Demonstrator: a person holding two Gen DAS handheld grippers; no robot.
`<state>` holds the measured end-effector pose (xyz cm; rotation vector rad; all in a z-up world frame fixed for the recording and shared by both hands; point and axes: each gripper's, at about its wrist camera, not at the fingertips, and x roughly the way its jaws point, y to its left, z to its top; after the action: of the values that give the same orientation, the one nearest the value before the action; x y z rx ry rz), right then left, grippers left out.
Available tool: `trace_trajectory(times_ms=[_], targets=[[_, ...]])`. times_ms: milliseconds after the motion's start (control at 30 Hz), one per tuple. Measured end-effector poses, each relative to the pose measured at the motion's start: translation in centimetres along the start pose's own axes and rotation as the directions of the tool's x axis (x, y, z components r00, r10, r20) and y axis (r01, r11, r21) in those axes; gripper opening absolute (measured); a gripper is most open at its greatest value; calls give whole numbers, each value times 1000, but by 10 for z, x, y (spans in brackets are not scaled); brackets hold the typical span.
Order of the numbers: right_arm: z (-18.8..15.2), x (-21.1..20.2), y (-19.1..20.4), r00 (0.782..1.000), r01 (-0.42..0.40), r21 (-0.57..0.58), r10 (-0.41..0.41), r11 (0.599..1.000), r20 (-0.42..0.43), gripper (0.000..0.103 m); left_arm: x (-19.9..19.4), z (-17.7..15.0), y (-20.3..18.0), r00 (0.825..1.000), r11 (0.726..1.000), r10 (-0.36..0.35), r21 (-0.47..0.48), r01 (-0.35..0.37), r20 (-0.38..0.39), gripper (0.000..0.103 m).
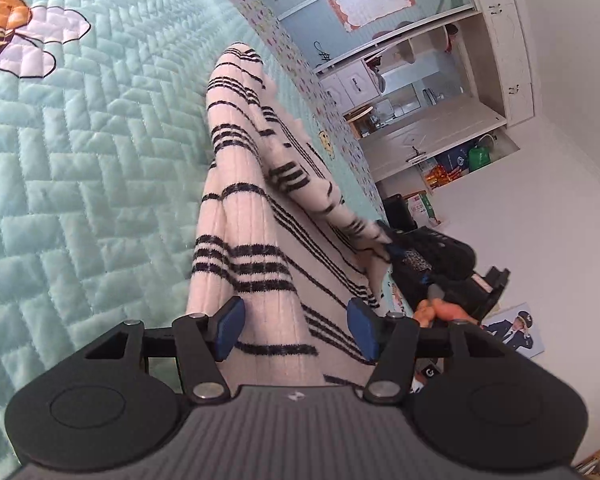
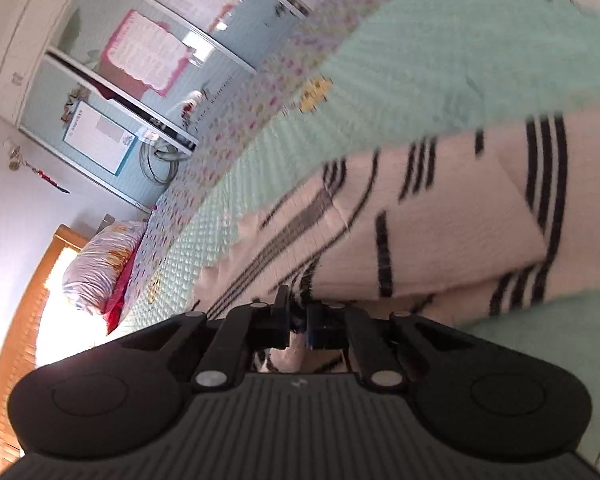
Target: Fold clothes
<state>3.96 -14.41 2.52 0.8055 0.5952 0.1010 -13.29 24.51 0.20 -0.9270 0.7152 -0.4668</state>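
Note:
A cream knit sweater with black stripes point(image 1: 240, 208) lies along a mint quilted bedspread point(image 1: 80, 160). My left gripper point(image 1: 296, 330) stands open just above the sweater's near part, blue pads apart, with cloth between them but not pinched. In the left wrist view the right gripper point(image 1: 388, 250) shows at the right, holding a lifted edge of the sweater. In the right wrist view the right gripper point(image 2: 298, 322) is shut on the sweater point(image 2: 440, 220), which stretches away to the right, blurred.
The bedspread carries a bee appliqué point(image 1: 4, 28) and a flowered border point(image 1: 284, 40). Beyond the bed stand white cabinets point(image 1: 432, 120) with sliding panels. A pillow point(image 2: 100, 268) rests against a wooden headboard point(image 2: 28, 320). A hand point(image 1: 440, 312) holds the right gripper.

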Motion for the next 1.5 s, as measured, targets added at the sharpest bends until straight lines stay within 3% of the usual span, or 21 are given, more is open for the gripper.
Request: trace_trajectory(times_ms=[67,167,333,467,567,667,700,767,833,933,1033,1100,1167,1233,1500], targets=[[11,-10,11,996,21,-92,-14,996,83,6,0,0,3,1000,1000,-2,-1,2,-10,59],[19,4,18,983,166,-266,-136,950,127,6,-1,0,6,1000,1000,-6,-3,6,-25,59],[15,15,0,972,236,-262,-222,936,84,6,-2,1,14,999,1000,-17,-21,16,-41,59],[4,7,-1,956,292,-261,-270,920,119,6,-4,4,20,999,998,-32,-61,30,-31,59],[-6,-10,2,953,292,-289,-251,912,170,6,-5,5,21,999,997,-31,-68,29,-26,59],[-17,0,0,956,294,-343,-280,892,89,7,-7,4,20,999,998,-28,-64,26,-26,59],[-16,2,-5,959,282,-325,-278,903,58,8,-7,3,20,999,998,-27,-63,26,-26,59],[-15,6,-15,964,254,-277,-265,927,-3,14,-9,4,21,999,997,-30,-71,29,-23,59],[-15,-5,-21,976,209,-225,-216,952,-6,27,-11,4,22,999,996,-35,-83,34,-18,59],[-20,-30,-20,980,196,-192,-199,962,-1,37,-16,7,24,999,993,-40,-112,39,-3,59],[-41,-57,-14,994,38,-183,-56,982,-96,39,-29,12,26,999,992,-19,-123,23,37,60],[-66,-68,-7,967,-117,-136,82,984,-243,46,-39,16,28,998,991,6,-131,3,65,61],[-94,-74,-4,911,-203,-45,171,978,-374,48,-53,19,30,995,990,25,-142,-11,92,61],[-119,-83,-3,874,-225,6,205,974,-441,48,-66,20,29,993,990,43,-137,-29,105,62],[-180,-134,-13,774,-273,64,259,960,-577,59,-106,4,23,992,991,86,-112,-76,89,64]])
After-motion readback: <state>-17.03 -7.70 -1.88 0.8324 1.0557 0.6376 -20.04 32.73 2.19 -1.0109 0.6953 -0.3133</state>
